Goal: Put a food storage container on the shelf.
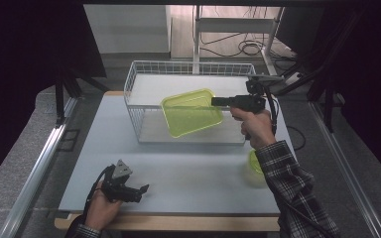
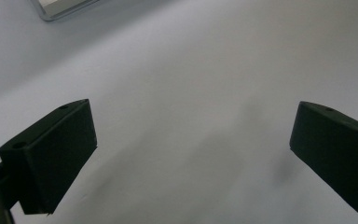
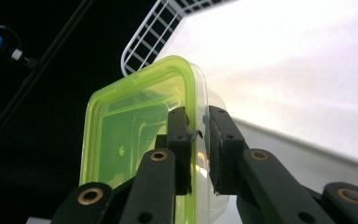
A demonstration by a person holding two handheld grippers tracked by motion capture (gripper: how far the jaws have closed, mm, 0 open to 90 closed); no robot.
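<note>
The left gripper point(image 1: 144, 188) rests near the front left corner of the table point(image 1: 188, 178), jaws spread and empty. The right gripper point(image 1: 215, 101) pinches the rim of the green container point(image 1: 191, 114) above the wire basket point(image 1: 135, 79). It looks light, stiff and slippery; the rim is the best hold.
</note>
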